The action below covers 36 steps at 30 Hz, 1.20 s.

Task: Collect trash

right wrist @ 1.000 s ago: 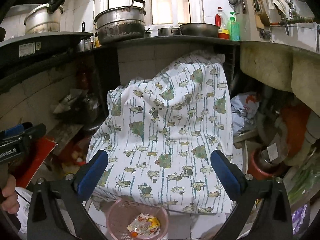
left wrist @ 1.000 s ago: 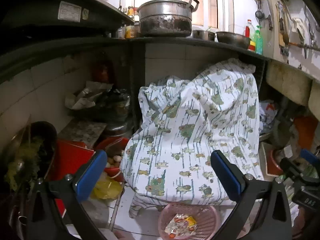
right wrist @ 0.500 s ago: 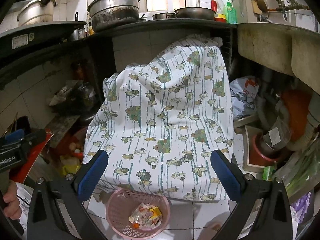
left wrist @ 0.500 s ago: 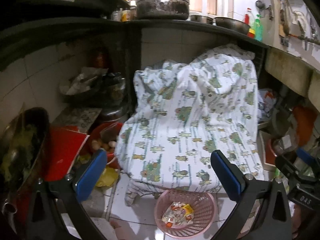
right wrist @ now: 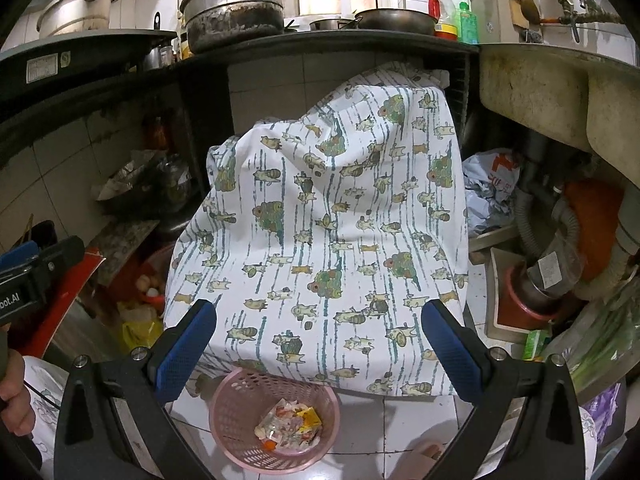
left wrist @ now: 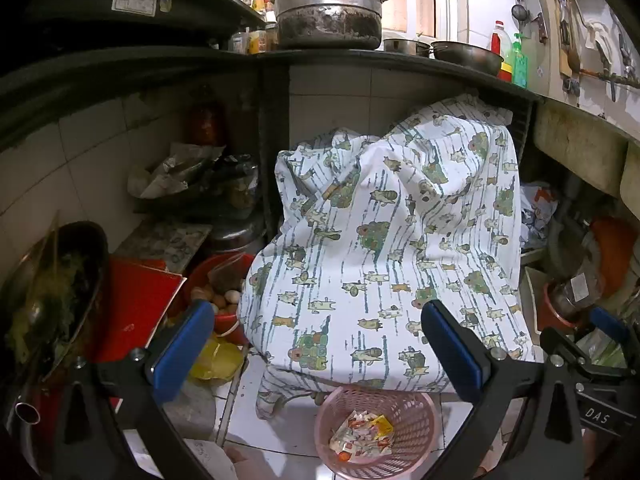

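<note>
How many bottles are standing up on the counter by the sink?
2: a red-capped bottle and a green pump bottle, side by side at the counter's right end. More may hide behind the pots.

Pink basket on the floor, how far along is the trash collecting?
Done: the pink basket already holds a small pile of wrappers. In hand: nothing; the left tongs and right tongs are both open and empty. Left: no loose trash is clearly visible on the floor tiles.

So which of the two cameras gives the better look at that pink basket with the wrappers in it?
The right wrist view. There the pink basket shows whole on the floor tiles, wrappers inside. In the left wrist view the same basket is cut off by the bottom edge and partly hidden behind a finger.
</note>
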Each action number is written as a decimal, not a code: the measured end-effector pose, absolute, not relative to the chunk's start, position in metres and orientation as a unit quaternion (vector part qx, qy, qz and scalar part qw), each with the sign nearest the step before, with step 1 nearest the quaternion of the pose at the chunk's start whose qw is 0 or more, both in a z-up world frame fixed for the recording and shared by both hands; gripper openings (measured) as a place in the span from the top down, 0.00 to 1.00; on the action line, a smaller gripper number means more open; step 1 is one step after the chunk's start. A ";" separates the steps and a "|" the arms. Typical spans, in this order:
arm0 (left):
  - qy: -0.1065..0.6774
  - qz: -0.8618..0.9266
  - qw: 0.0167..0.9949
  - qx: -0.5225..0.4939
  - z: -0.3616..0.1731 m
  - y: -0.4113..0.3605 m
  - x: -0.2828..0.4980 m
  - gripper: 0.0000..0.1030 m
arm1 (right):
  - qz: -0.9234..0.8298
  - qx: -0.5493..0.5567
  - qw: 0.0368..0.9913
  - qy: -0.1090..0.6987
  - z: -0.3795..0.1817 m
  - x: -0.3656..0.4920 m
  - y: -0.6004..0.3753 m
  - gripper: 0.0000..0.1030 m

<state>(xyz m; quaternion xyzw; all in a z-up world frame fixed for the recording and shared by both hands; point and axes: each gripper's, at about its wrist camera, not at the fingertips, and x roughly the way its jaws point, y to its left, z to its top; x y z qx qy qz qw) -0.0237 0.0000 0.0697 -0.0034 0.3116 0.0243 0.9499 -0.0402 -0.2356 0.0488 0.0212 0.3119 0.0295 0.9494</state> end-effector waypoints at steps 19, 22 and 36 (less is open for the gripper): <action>0.286 0.020 0.958 0.010 0.071 -0.002 -0.028 0.00 | 0.030 0.021 0.948 0.317 0.042 -0.039 -0.238 0.00; 0.285 0.018 0.958 0.007 0.072 -0.001 -0.028 0.00 | 0.031 0.020 0.948 0.317 0.041 -0.039 -0.239 0.00; 0.281 0.015 0.960 0.007 0.073 0.000 -0.029 0.00 | 0.031 0.020 0.947 0.318 0.040 -0.039 -0.240 0.00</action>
